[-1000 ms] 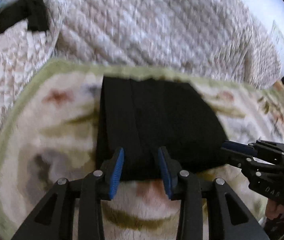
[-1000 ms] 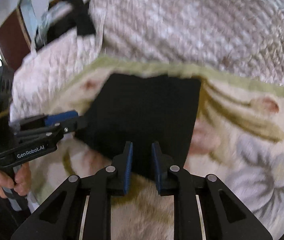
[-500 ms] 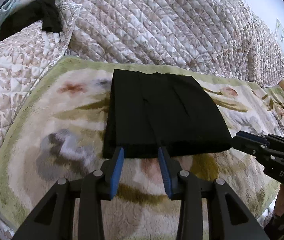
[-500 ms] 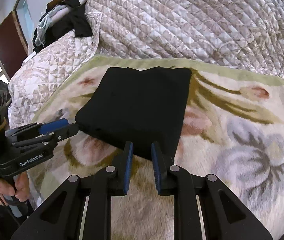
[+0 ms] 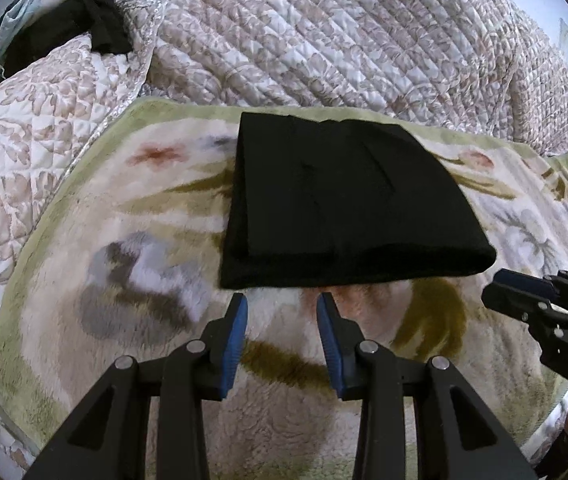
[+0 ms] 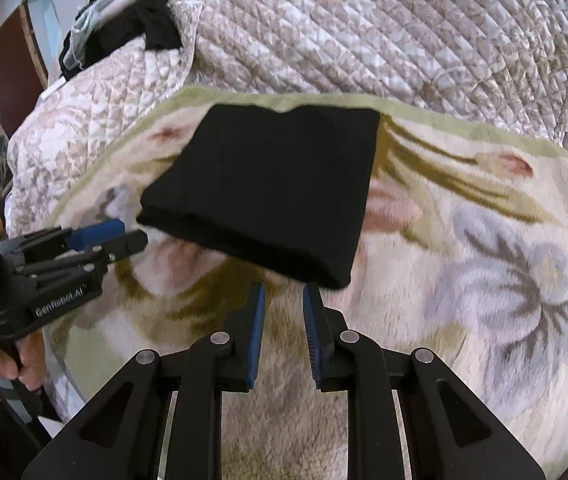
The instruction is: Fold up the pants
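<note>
Now that I have drawn both tongs back off the pants (image 5: 343, 204), the left gripper (image 5: 282, 306) and right gripper (image 6: 282, 294) hang released and empty; the pants lie folded on the blanket (image 5: 124, 240), apparently finished.

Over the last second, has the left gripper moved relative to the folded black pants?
Yes. The left gripper has pulled back toward the person: its fingertips overlapped the pants before and now sit clear of their near edge, over the floral blanket.
</note>
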{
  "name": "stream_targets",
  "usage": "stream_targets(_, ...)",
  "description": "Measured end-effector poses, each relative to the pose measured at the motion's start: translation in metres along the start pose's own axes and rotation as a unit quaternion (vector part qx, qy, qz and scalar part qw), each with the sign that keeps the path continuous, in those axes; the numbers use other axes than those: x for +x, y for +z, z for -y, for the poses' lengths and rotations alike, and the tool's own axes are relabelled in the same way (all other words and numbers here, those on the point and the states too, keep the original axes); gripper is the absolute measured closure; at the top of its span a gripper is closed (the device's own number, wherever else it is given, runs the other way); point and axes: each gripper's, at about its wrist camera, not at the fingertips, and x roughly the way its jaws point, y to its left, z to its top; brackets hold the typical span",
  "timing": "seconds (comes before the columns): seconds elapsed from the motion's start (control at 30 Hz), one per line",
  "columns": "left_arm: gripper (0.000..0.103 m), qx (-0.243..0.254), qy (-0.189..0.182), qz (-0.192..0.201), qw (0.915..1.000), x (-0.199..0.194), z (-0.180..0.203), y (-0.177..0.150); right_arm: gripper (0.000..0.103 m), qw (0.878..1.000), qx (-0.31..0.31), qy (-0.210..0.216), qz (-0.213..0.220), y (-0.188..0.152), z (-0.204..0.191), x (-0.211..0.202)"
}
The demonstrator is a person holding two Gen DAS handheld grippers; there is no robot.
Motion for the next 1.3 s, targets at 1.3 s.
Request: stream_targets(1.3, 0.047, 0.002, 0.008, -0.018, 0.9998, 0.016, 0.002, -0.006, 0.066, 1.0, -0.01, -0.024, -0.002, -0.014, 0.008, 0.017)
